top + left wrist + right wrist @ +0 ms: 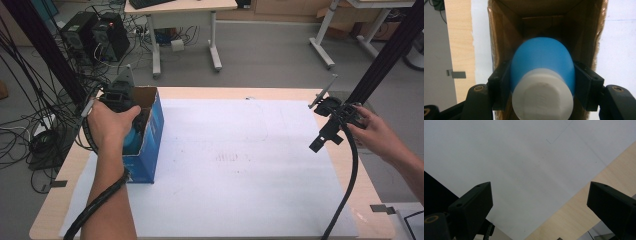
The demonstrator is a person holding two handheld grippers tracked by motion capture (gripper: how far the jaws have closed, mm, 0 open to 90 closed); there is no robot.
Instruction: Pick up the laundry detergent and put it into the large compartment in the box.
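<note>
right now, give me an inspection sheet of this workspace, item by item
surface: light wooden table under a white paper sheet, faint reddish smudge mid-sheet
job's things: blue plastic bottle with white cap held over the open blue cardboard box, which stands at the sheet's left edge
clutter: nothing seen
grippers: left gripper shut on the bottle, at the box mouth; right gripper open, empty, held above the table's right edge
cables: black cable trails from the right gripper; another runs along the left forearm
surroundings: desks, computer towers and tangled floor wires behind

No text, label, brand or number can be read anywhere.
</note>
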